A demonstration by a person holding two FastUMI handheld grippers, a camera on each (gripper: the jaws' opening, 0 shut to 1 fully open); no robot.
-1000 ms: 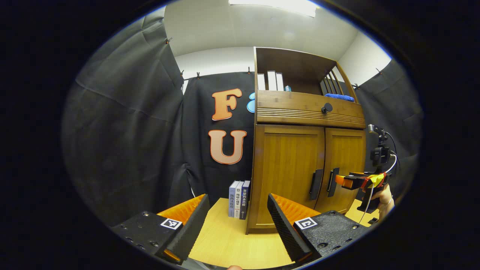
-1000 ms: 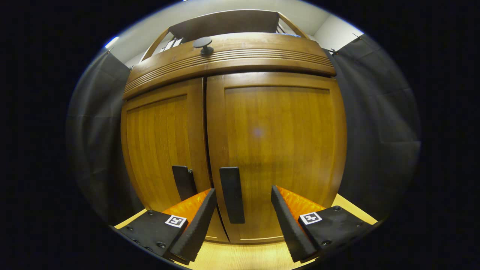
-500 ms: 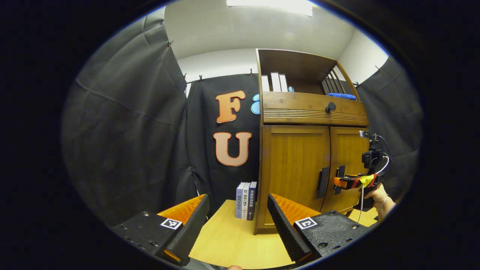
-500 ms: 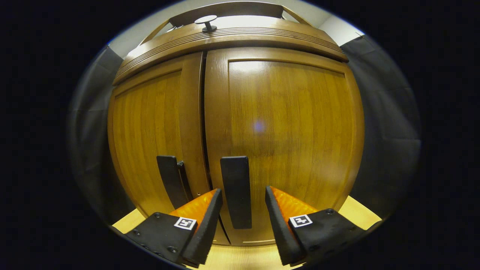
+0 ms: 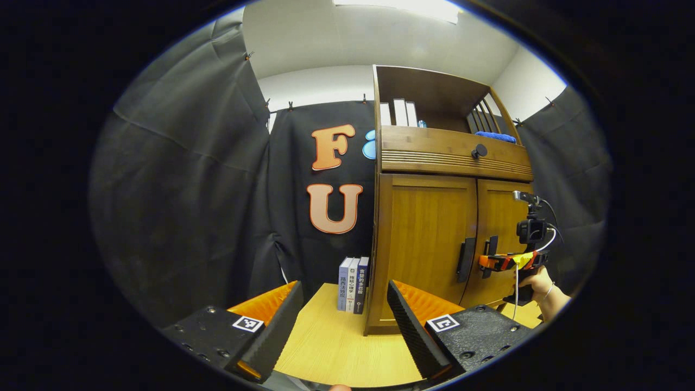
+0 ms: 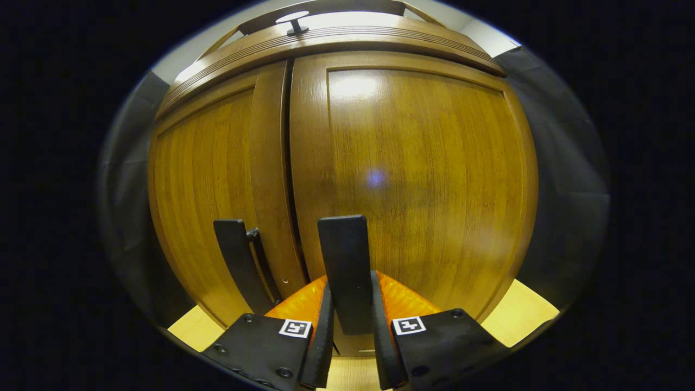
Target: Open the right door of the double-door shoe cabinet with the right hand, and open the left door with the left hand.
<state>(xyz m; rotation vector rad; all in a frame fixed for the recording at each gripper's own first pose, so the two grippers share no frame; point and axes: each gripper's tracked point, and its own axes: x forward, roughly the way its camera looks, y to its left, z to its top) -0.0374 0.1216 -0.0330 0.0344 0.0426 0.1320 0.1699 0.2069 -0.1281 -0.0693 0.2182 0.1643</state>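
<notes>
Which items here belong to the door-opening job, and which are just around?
Job: wooden double-door shoe cabinet; black right door handle, clamped by right hand-held gripper; black left door handle.
Around: three upright books; blue cloth.

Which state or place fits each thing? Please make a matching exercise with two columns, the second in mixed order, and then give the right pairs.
Things:
1. right gripper
2. left gripper
3. books
4. left door

States or places:
A. standing on the table, beside the cabinet
B. closed, handle untouched
C. shut on the right handle
D. open, holding nothing, back from the cabinet

Pairs: 1-C, 2-D, 3-A, 4-B
</notes>
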